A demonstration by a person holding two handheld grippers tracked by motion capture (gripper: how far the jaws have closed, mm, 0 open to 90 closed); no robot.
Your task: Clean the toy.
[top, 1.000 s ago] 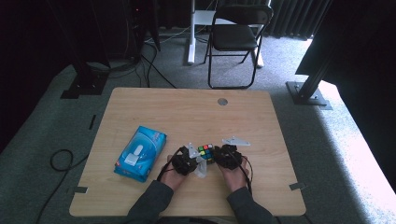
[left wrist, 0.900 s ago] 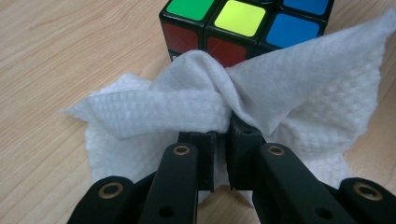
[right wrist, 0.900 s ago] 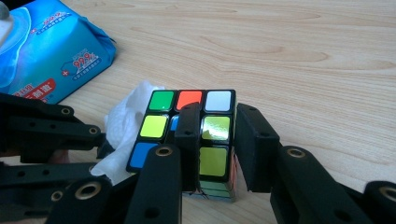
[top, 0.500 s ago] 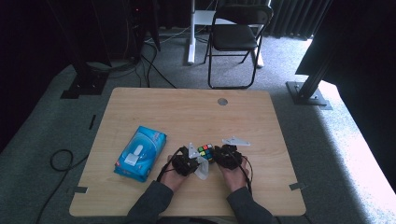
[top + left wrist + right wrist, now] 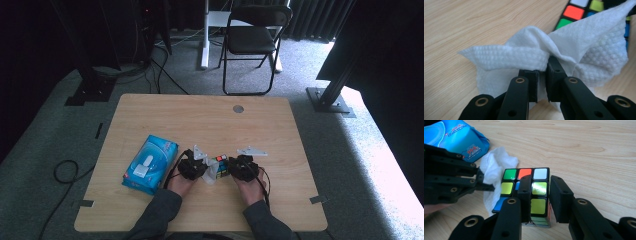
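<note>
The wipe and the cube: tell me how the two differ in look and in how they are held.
The wipe is white, soft and crumpled; the cube is rigid, black-framed, with coloured squares. The wipe is pinched in the left gripper; the cube sits clamped between the jaws of the right gripper. Both are above the wooden table, and the wipe lies against the cube's side.

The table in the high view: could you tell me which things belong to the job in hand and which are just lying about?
In the job: puzzle cube, white wipe, left gripper, right gripper.
Lying about: blue wipes pack, folding chair.
</note>
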